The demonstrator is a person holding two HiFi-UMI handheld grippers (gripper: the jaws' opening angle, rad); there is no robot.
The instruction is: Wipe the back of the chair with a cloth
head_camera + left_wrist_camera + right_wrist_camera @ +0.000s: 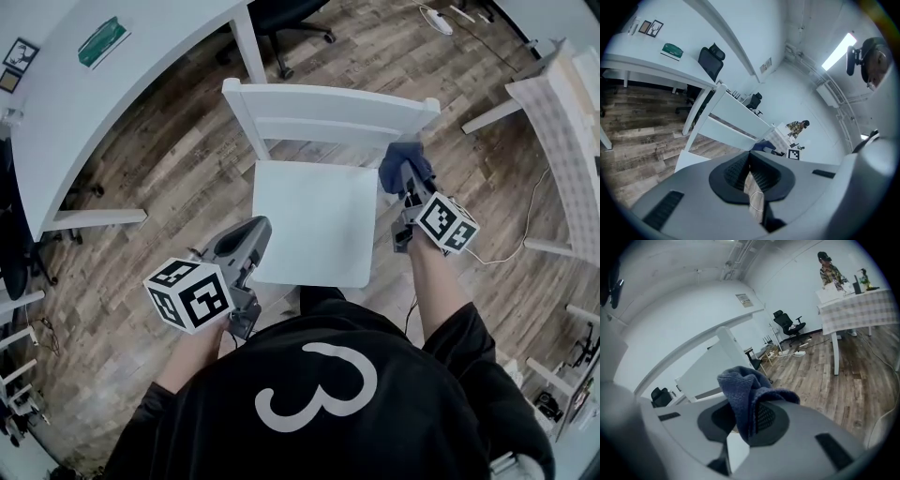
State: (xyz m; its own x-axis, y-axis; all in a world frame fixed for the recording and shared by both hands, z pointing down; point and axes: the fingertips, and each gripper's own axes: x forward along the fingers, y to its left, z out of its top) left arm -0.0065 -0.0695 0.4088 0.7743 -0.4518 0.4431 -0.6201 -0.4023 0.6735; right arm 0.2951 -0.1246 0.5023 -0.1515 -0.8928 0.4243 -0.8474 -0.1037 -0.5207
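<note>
A white wooden chair [309, 230] stands in front of me, its slatted back [328, 111] on the far side. My right gripper [409, 180] is shut on a dark blue cloth [401, 165], held just below the right end of the chair back, beside the right post. The cloth [745, 390] bunches up between the jaws in the right gripper view, with the chair back [712, 364] close behind it. My left gripper [251, 234] hangs at the seat's near left corner with nothing in it, jaws nearly together. Its view shows the chair back [736, 122] ahead.
A white desk [103, 84] with a green book [101, 42] stands at the left; a black office chair [286, 19] behind the chair. A table with a checked cloth [562, 122] is at the right, a cable [525, 234] on the wooden floor. A person [829, 268] stands far off.
</note>
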